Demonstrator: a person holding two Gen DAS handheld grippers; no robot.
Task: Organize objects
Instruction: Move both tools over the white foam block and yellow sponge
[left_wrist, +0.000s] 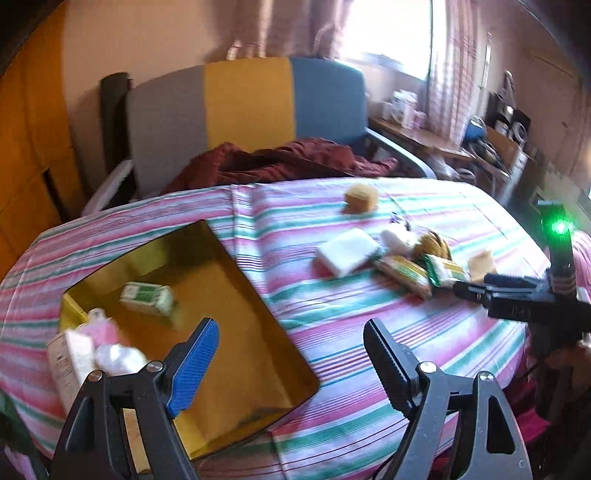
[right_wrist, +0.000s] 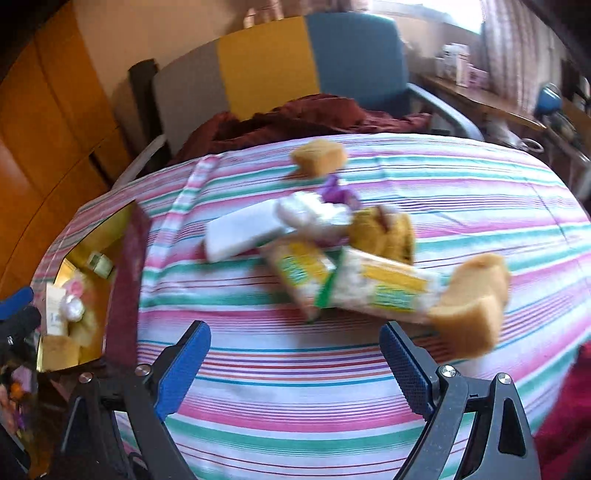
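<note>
Item: gold-lined box (left_wrist: 236, 295), lid off, on the striped cloth (left_wrist: 332, 424) at the left, likely the collecting bin. Contents: green-and-white packet (left_wrist: 147, 295), pale carton (left_wrist: 70, 358), white wrapped lump (left_wrist: 118, 356); other pieces too blurred to name.

Item: unsorted cluster at mid-cloth, well apart from the box: white block (right_wrist: 240, 232), two yellow-green packets (right_wrist: 388, 291), tan sponge (right_wrist: 472, 299), second sponge (right_wrist: 319, 155) farther back.

Left gripper (left_wrist: 291, 365): spread, empty, above the box's near corner. Right gripper (right_wrist: 295, 365): spread, empty, facing the cluster, probably for the next pick.
</note>
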